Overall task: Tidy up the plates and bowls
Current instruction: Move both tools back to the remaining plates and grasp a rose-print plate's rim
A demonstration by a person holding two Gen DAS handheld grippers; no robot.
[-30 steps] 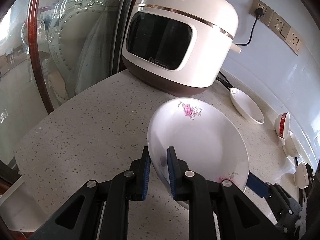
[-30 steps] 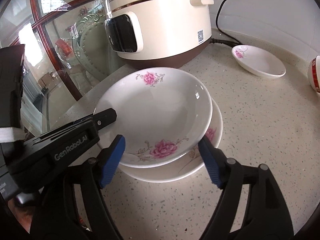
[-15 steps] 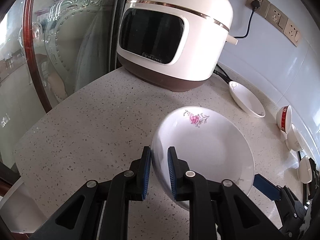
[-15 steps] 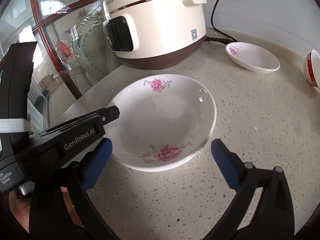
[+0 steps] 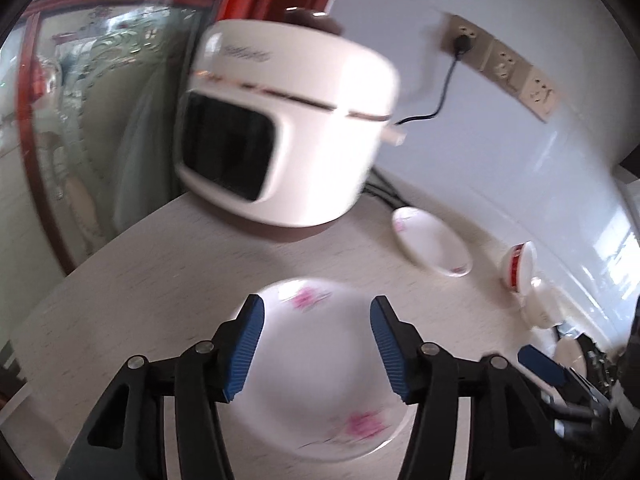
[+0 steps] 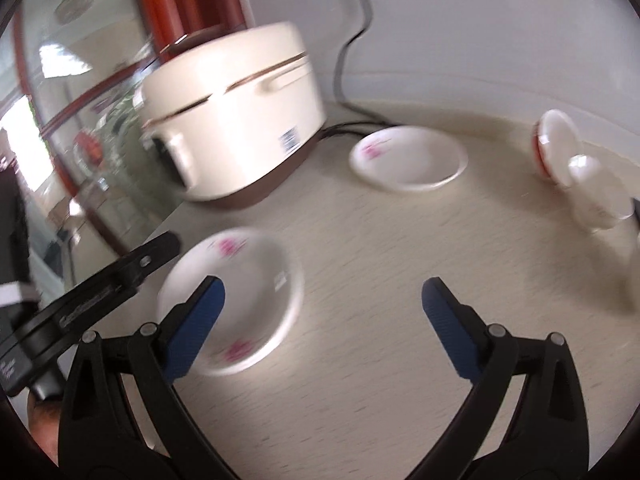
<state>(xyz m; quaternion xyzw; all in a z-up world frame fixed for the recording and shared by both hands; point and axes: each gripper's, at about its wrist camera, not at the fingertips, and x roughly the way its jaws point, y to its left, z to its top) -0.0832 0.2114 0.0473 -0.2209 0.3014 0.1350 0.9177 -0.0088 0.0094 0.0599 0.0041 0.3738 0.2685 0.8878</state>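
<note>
A white plate with pink flowers (image 5: 320, 396) lies flat on the speckled counter (image 5: 132, 280), blurred by motion. My left gripper (image 5: 316, 344) hovers just above its near side. Its jaws are opening, and the blue pads (image 5: 246, 350) stand clear of the rim on both sides. In the right wrist view the same plate (image 6: 244, 280) sits at the lower left, partly behind the left fingertip. My right gripper (image 6: 322, 320) is wide open over bare counter to the plate's right, with nothing in it. The left gripper's black arm (image 6: 116, 280) reaches in from the left.
A cream rice cooker (image 5: 280, 140) stands at the back, plugged into a wall socket (image 5: 464, 40). A second flowered plate (image 6: 408, 160) lies to its right. A red-rimmed bowl (image 6: 556, 148) and a white bowl (image 6: 600, 192) lean by the wall. Glass panels close off the left.
My left gripper let go of the plate's rim and its jaws spread. Both grippers drew back and rose. The right gripper opened fully and slid right, off the plate.
</note>
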